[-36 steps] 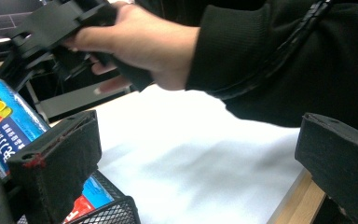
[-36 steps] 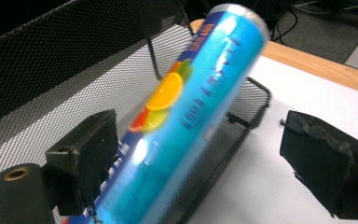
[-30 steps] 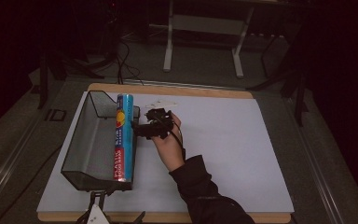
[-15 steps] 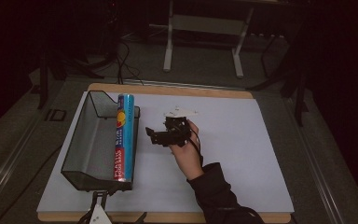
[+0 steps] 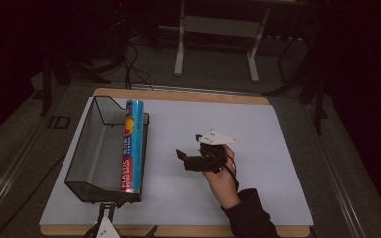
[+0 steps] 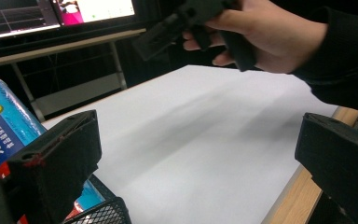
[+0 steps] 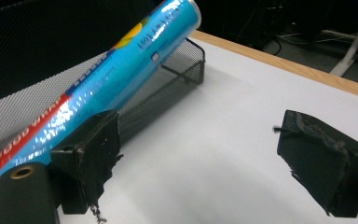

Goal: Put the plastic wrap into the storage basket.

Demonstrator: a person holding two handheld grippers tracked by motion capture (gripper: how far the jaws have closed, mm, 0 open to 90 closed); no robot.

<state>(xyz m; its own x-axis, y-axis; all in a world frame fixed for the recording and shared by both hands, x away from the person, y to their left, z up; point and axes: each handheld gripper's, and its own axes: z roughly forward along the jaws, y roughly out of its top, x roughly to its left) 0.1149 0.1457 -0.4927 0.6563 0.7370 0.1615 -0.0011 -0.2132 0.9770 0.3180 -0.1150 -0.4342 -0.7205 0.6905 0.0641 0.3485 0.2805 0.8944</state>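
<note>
On the white mat (image 5: pixel 258 129) my right gripper (image 5: pixel 186 157) is hanging out near the middle, held in my right hand (image 5: pixel 222 178), jaws pointing toward the basket (image 5: pixel 87 148) on the left side. The jaws are spread wide with nothing between them, just bare mat showing in the gap, and they've just been opening a touch. That grey plate on top of it catches the light in the high view

The wrap roll (image 5: pixel 132 146) is the blue tube of plastic food wrap, lying lengthwise along the right rim of the black mesh basket, one end toward the far side of the table, the other near my edge. It's apart from the right gripper, with open mat between them. From the right gripper view the roll (image 7: pixel 102 79) slants across the mesh wall

My left gripper (image 6: pixel 200 158) is parked down at the near edge of the table, beside the basket's corner, jaws wide apart and holding nothing. The roll (image 6: pixel 4 126) sits just off its left jaw
</note>
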